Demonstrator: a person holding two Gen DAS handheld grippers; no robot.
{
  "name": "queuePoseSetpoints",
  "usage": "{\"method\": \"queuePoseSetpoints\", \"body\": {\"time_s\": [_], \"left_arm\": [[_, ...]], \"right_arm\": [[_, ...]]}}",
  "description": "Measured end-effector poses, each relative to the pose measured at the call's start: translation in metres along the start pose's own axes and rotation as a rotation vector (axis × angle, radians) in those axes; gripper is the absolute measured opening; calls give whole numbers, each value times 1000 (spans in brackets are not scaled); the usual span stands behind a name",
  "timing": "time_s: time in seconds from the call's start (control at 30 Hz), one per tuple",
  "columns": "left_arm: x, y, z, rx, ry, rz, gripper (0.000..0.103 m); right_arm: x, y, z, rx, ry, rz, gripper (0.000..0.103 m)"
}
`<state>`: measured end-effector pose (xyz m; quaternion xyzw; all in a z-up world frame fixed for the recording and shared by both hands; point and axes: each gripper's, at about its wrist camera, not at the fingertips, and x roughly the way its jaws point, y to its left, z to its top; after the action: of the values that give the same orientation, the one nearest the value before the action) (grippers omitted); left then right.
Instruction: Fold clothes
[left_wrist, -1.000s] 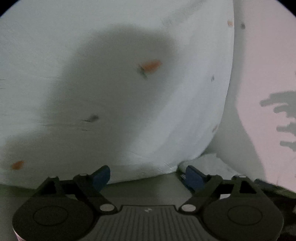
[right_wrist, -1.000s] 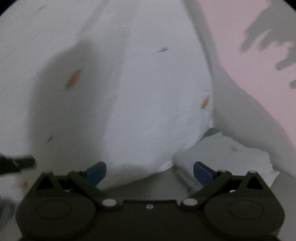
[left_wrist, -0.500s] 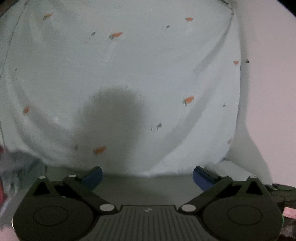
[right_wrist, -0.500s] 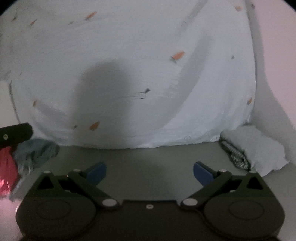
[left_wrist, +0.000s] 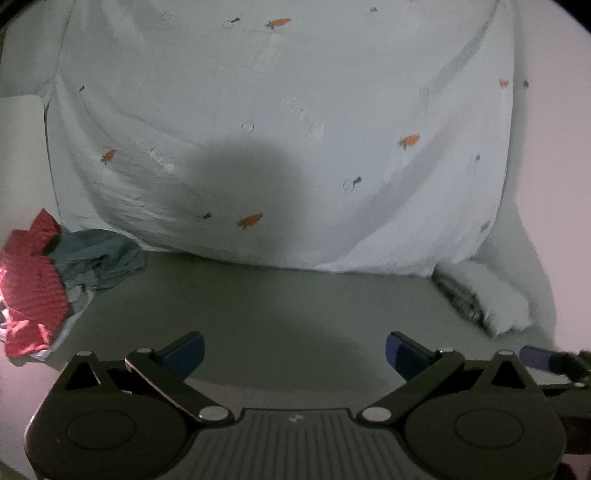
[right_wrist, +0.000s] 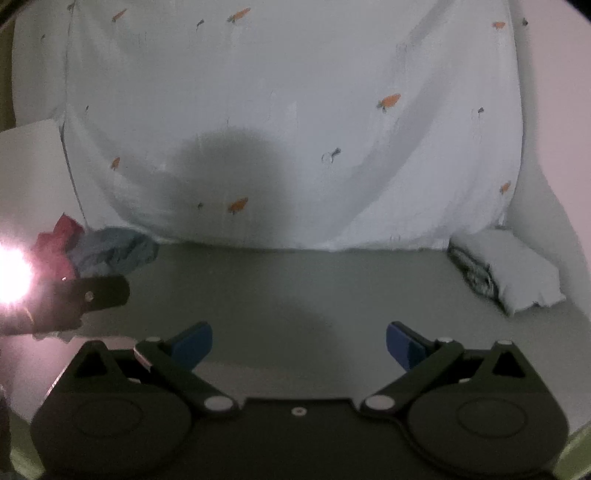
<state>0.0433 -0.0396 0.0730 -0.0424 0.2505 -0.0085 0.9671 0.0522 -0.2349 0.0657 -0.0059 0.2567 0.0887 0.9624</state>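
Both my left gripper (left_wrist: 293, 352) and right gripper (right_wrist: 299, 347) stand wide apart, empty, over grey surface (left_wrist: 258, 306); white carrot-print garment (left_wrist: 288, 129) lies flat ahead.

The carrot-print white garment (left_wrist: 295, 110) is thin, matt, creased cloth, the red garment (left_wrist: 33, 288) at 9 o'clock looks ribbed, the folded white piece (right_wrist: 517, 266) at 3 o'clock fuzzy, and the grey worktop (left_wrist: 277, 314) smooth and matt.

dim, greyish light in both views, with a round dark shadow (left_wrist: 236, 192) on the white carrot-print cloth (left_wrist: 332, 92). a bright glare (right_wrist: 11, 273) flares at the right view's left edge. fisheye bending and slight blur soften the borders.
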Motion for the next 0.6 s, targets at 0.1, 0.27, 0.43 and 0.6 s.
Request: {"method": "queuePoseSetpoints", "body": {"time_s": [0.1, 0.27, 0.43, 0.6], "left_arm": [[-7, -1, -12, 6, 27, 9, 103], [-15, 5, -24, -29, 65, -8, 103], [-25, 6, -29, 8, 61, 17, 103], [-31, 9, -36, 15, 67, 8, 103]], "right_arm": [[-8, 6, -8, -16, 12, -10, 102], [-20, 12, -18, -20, 26, -21, 102], [-28, 13, -27, -2, 35, -46, 102], [-31, 13, -34, 4, 43, -55, 102]]}}
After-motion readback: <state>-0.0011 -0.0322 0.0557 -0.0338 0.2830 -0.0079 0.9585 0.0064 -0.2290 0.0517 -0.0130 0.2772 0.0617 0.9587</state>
